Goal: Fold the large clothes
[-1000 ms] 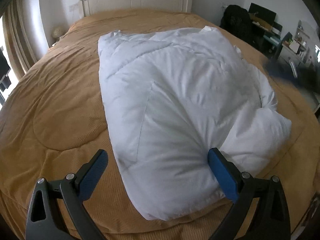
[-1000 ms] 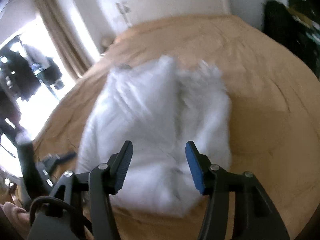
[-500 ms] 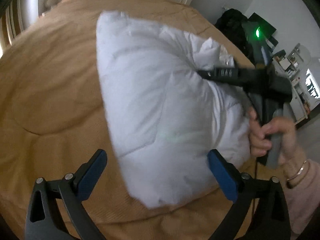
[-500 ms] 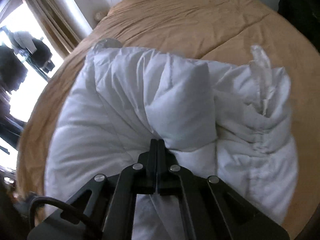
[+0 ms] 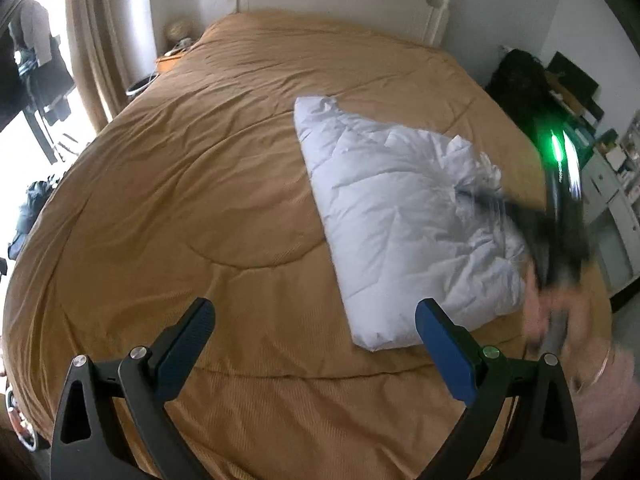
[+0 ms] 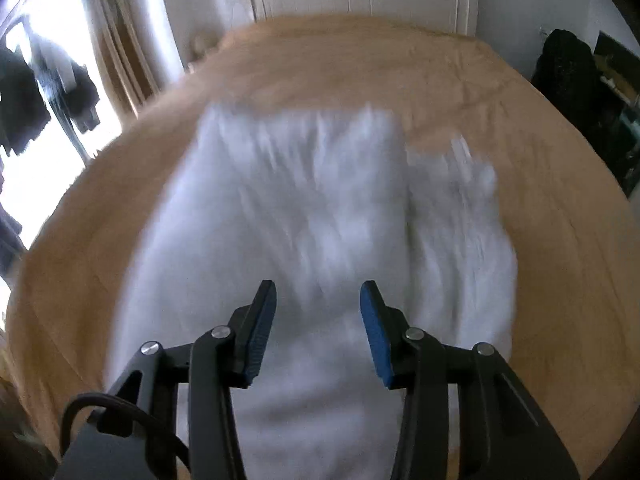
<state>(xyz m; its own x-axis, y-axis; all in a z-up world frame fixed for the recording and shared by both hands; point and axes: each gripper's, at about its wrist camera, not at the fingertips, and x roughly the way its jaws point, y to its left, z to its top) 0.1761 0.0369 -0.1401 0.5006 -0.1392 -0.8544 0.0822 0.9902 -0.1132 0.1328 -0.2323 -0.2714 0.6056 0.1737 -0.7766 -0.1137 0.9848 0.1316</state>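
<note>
A white padded garment (image 5: 400, 216) lies folded in a bundle on the right half of the tan bed cover (image 5: 200, 200). My left gripper (image 5: 312, 336) is open, held above the bed to the left of the bundle's near end, with nothing between its blue pads. The right gripper (image 5: 472, 196), blurred, reaches over the bundle's right side in the left wrist view, held by a hand (image 5: 540, 312). In the right wrist view, blurred, the right gripper (image 6: 318, 300) hovers over the white garment (image 6: 312, 216); its jaws are opening and no cloth is pinched between them.
A white headboard (image 5: 436, 12) stands at the bed's far end. Curtains (image 5: 96, 40) and a bright window are on the left. A dark bag (image 5: 520, 80) and shelves with clutter (image 5: 612, 184) stand beside the bed on the right.
My left gripper rose and pulled back left, off the garment. The right gripper shut on a fold half a second ago and has now let go and drawn back.
</note>
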